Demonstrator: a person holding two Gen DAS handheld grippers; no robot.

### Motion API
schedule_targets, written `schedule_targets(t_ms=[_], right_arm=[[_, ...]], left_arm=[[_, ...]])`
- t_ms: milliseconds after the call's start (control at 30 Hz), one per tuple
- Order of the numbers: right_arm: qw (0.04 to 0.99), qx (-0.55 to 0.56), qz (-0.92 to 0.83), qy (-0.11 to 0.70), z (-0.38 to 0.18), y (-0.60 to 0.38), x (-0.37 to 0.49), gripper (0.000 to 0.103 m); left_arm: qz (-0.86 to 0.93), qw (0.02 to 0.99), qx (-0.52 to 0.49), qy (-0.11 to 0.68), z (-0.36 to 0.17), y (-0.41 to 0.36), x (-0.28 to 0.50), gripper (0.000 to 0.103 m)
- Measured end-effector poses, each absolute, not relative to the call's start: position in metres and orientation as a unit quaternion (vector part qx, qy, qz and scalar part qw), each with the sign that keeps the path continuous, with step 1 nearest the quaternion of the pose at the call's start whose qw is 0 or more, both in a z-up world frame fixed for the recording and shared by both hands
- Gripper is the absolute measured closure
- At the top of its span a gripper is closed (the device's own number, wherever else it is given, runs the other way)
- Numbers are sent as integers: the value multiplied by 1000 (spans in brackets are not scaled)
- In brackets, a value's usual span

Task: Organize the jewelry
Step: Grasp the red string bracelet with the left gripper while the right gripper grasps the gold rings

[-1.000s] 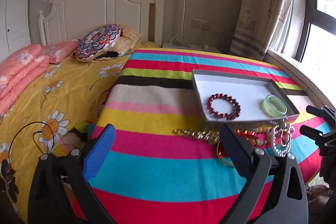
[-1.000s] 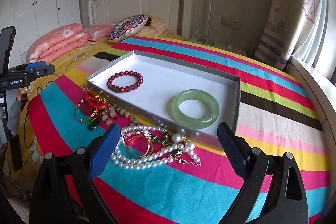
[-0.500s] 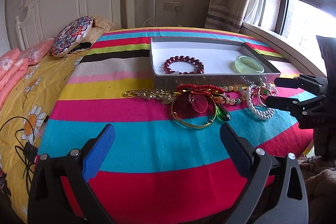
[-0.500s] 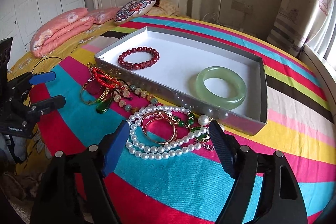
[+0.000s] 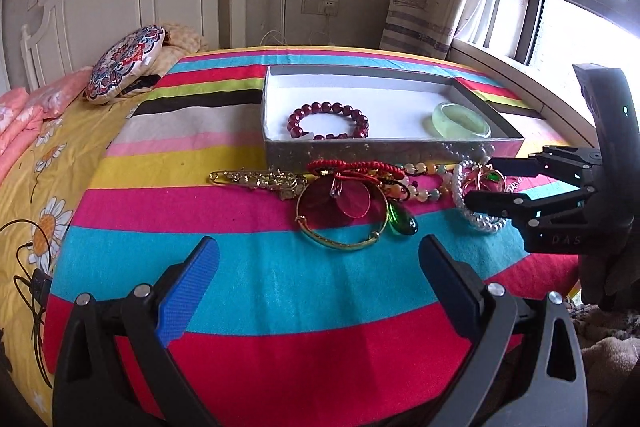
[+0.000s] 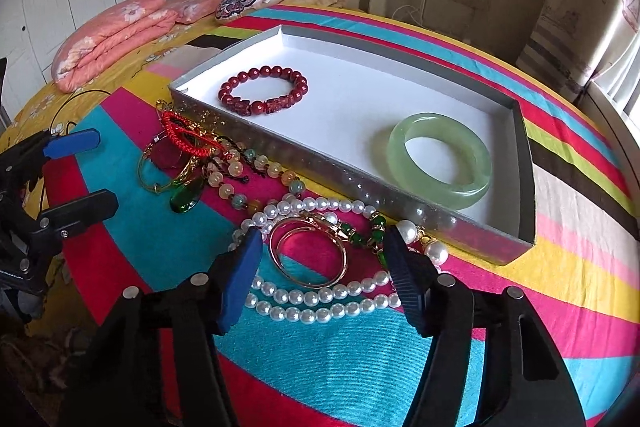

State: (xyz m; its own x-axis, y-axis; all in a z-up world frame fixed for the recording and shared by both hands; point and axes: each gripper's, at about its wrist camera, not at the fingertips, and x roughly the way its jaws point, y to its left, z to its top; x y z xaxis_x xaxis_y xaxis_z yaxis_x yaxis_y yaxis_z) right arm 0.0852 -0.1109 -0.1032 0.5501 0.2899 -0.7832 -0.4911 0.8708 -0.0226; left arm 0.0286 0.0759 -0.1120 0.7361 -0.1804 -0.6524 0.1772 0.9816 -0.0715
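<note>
Pearl pile now sits between the right tool's fingers; both tools came in low over the bed's striped blanket.

Right tool has dropped in and narrowed its gap, still open, gripping nothing: white pearl strand and thin gold ring-shaped bangle lie between its tips, likely next pick. Left tool open, empty, tangled gold and red pieces just ahead. Grey shallow cardboard tray beyond holds dark red bead bracelet and pale green jade bangle. Pad contact with pearls unclear; strands overlap, hard to separate.
</note>
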Motion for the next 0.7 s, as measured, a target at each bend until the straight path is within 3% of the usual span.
schedule_targets(t_ms=[133, 300, 467, 700], right_arm=[[877, -107, 220, 413, -102, -117, 85, 62], [883, -87, 220, 405, -98, -125, 85, 62], [890, -77, 228, 387, -89, -127, 82, 62], [890, -66, 232, 387, -88, -131, 82, 62]], left_arm=[[-96, 932, -7, 349, -109, 74, 38, 4], [-107, 933, -15, 343, -102, 69, 49, 6], [-115, 935, 4, 337, -98, 59, 62, 25], [-133, 929, -1, 347, -102, 56, 68, 26]])
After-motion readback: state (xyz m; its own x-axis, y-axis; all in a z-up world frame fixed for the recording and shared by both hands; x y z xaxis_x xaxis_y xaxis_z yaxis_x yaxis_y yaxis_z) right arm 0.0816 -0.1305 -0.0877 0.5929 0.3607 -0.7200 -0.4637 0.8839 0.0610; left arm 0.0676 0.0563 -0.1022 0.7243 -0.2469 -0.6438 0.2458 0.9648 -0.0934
